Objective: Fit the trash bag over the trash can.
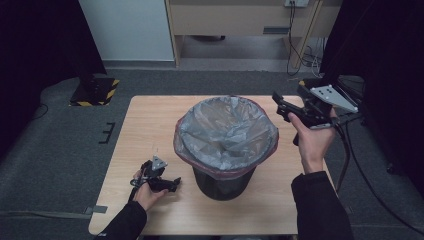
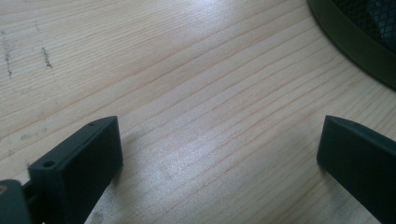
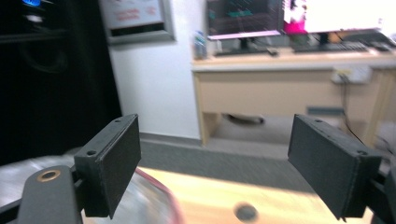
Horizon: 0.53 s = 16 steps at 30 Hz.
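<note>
Bin (image 1: 223, 172) sits about table centre, dark mesh body, grey liner bag (image 1: 227, 131) already spread inside with its edge folded over the reddish rim (image 1: 271, 150) all round; by the look of it the lining job is essentially done. What's left, as far as I can judge: maybe snug the liner at the rim, otherwise just pull both tools clear. Liner looks wrinkled but seated; can't tell if it's tucked tight at the 12 o'clock side. Left gripper (image 1: 166, 183) is low at roughly 8 o'clock from the bin, near the front-left part of the table (image 1: 145, 125), hand wrapped round the handle, forearm coming in from the bottom edge. Its own view has both jaws spread wide over bare wood (image 2: 201, 93), nothing between them, with the bin's base (image 2: 348, 42) curving past at 1 o'clock. Right gripper (image 1: 281, 106) is lifted off the table at about 2 o'clock from the bin, just beside the rim but apart from it, wrist cocked up, nose aimed left and away from the person. Its view looks level across the room toward a desk (image 3: 289, 79); jaws wide apart, holding nothing, with a blurred bit of liner and red rim low at 7 o'clock. Neither tool touches the bin.
</note>
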Motion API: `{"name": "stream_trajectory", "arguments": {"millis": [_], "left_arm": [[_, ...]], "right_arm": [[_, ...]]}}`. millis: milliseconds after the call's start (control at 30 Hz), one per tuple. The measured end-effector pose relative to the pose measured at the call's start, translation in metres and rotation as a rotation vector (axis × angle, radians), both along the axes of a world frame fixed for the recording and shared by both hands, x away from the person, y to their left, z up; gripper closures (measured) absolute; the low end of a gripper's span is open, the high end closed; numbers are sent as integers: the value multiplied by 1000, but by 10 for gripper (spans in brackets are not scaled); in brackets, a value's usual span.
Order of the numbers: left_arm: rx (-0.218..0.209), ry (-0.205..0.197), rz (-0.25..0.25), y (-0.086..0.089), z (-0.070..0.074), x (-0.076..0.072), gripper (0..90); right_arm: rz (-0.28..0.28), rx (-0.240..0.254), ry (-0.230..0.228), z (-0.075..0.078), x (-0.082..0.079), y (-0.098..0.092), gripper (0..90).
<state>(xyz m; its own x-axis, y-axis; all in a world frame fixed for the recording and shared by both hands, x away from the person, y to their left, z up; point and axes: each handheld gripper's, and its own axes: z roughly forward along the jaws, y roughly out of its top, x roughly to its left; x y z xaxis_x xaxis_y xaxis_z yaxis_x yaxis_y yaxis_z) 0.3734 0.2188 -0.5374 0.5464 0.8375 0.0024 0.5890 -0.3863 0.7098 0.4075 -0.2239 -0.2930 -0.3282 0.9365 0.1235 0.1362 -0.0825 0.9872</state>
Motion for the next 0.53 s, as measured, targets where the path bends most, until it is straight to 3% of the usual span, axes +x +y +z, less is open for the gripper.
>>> {"name": "stream_trajectory", "arguments": {"millis": [133, 267, 433, 533], "left_arm": [[7, 5, -4, 1, 0, 0, 0], [6, 5, -4, 1, 0, 0, 0], [-2, 4, 1, 0, 0, 0, 0], [-2, 4, 0, 0, 0, 0, 0]], "right_arm": [[-27, -8, 81, -35, 1, -23, 172], [-35, -28, 187, -83, -1, -40, 168], [16, -86, 357, -144, -9, -53, 168], [51, -138, 448, -169, -12, -58, 166]]}}
